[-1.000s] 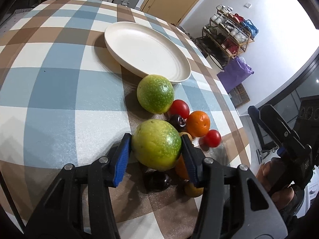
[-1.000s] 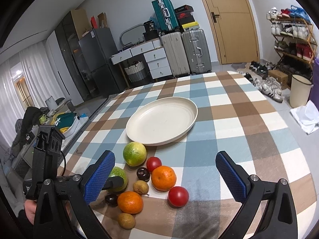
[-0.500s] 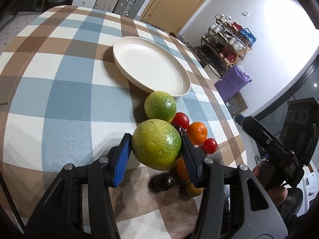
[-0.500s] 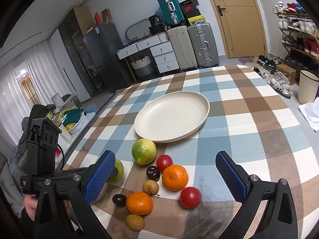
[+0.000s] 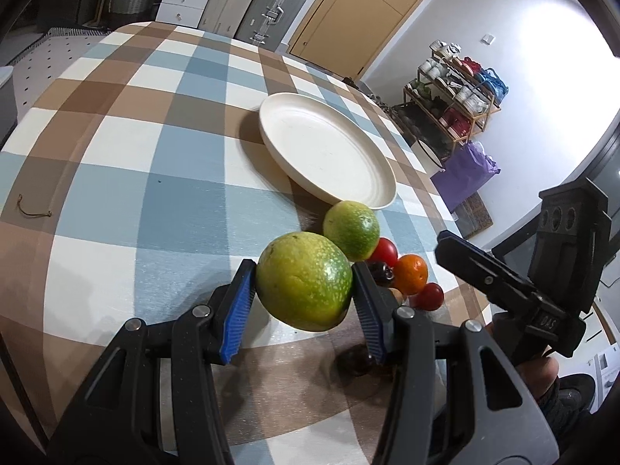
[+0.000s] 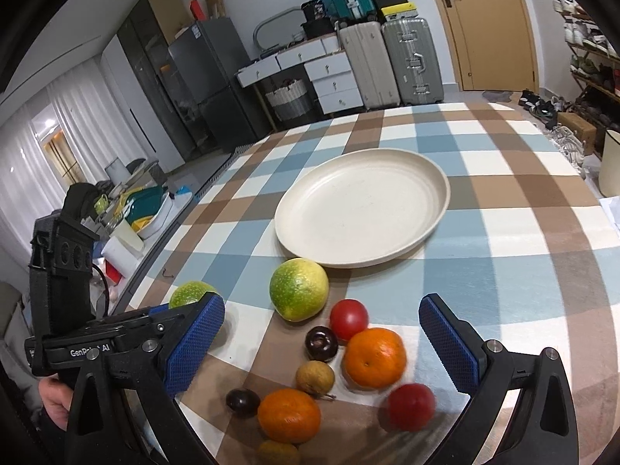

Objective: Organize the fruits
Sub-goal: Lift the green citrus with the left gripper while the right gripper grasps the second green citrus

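My left gripper [image 5: 304,294] is shut on a large green-yellow citrus fruit [image 5: 304,285] and holds it above the checked tablecloth, short of the empty cream plate [image 5: 329,155]. The held fruit also shows partly in the right wrist view [image 6: 190,294]. My right gripper [image 6: 321,345] is open and empty above the fruit cluster. In the cluster lie a second green citrus [image 6: 298,288], a red tomato [image 6: 348,319], an orange [image 6: 375,357], a second orange [image 6: 288,414], another tomato [image 6: 410,407], two dark plums [image 6: 321,343] and a brown longan [image 6: 314,378].
The plate [image 6: 362,219] sits mid-table beyond the fruits. The checked tablecloth [image 5: 128,178] spreads left of the plate. A small twig [image 5: 35,211] lies near the table's left edge. Suitcases, drawers and a shoe rack stand beyond the table.
My left gripper has lifted the green citrus higher above the table and drawn back, so the plate looks farther. My right gripper has moved closer over the fruit cluster, still open.
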The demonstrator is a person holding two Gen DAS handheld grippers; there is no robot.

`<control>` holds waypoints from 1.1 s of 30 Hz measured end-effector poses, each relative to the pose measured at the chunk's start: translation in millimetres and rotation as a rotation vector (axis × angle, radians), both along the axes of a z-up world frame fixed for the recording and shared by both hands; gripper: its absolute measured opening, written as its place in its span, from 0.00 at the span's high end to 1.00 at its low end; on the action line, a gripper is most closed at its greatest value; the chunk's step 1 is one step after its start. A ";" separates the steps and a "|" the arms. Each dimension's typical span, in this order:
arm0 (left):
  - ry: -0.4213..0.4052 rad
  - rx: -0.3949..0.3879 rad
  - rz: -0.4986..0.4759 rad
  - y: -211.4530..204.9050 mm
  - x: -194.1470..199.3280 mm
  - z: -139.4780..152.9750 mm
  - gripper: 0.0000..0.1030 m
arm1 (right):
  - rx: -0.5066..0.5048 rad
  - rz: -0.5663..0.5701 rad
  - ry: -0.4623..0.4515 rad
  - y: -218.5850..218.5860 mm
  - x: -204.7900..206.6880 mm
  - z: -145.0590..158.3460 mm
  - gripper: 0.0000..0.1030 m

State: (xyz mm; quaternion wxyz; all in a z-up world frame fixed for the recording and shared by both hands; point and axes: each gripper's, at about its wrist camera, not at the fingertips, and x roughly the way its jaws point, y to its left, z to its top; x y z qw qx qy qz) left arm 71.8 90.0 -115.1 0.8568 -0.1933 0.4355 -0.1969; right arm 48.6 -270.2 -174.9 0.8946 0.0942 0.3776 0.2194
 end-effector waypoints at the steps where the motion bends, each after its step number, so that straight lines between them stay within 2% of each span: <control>1: 0.003 -0.004 0.004 2.8 -0.1 -0.2 0.55 | -0.004 0.007 0.005 3.9 2.6 -1.3 0.00; 11: -0.024 0.002 0.057 25.0 -7.3 4.2 0.55 | -0.046 0.044 0.047 34.7 27.7 -11.2 0.00; 25: -0.015 0.024 0.108 40.7 -5.4 -2.4 0.55 | -0.132 0.072 0.080 66.0 44.0 -21.5 0.00; 28: -0.011 0.026 0.110 40.9 -5.6 -3.0 0.55 | -0.146 0.083 0.081 71.7 44.3 -22.5 0.03; 33: -0.011 0.031 0.112 40.1 -7.5 -2.1 0.55 | -0.148 0.093 0.099 75.7 46.1 -26.4 0.16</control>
